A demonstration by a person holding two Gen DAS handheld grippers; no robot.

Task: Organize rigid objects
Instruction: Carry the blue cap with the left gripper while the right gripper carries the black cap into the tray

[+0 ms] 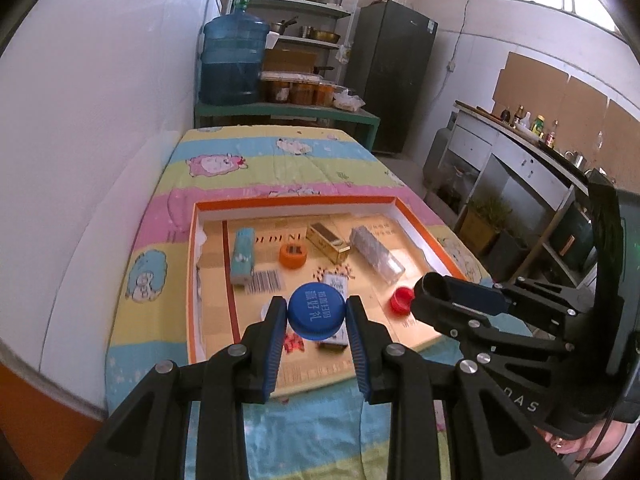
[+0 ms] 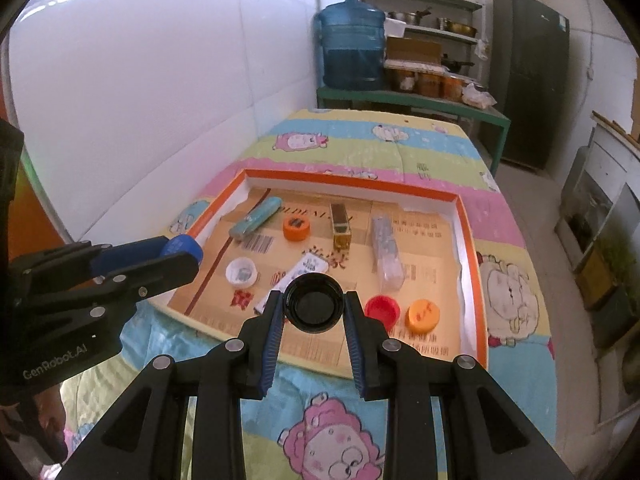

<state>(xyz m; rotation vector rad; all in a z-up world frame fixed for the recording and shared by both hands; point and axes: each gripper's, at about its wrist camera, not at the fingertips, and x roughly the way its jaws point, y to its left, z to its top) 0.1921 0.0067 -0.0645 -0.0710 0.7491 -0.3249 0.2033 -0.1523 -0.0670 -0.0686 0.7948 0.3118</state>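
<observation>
My left gripper (image 1: 317,314) is shut on a blue bottle cap (image 1: 316,312), held above the near part of an orange-rimmed shallow box (image 1: 292,201). It also shows in the right wrist view (image 2: 182,250). My right gripper (image 2: 313,307) is shut on a black bottle cap (image 2: 313,309), hollow side facing the camera, above the box's near edge. In the box lie orange caps (image 2: 296,228) (image 2: 423,316), a red cap (image 2: 383,309), a white cap (image 2: 241,272), a teal box (image 1: 242,255), a gold box (image 1: 329,241) and a clear packet (image 1: 377,253).
The box sits on a table with a striped cartoon cloth (image 1: 280,160), against a white wall on the left. Behind it are a green bench with a blue water jug (image 1: 234,62) and jars. A counter (image 1: 520,160) stands to the right.
</observation>
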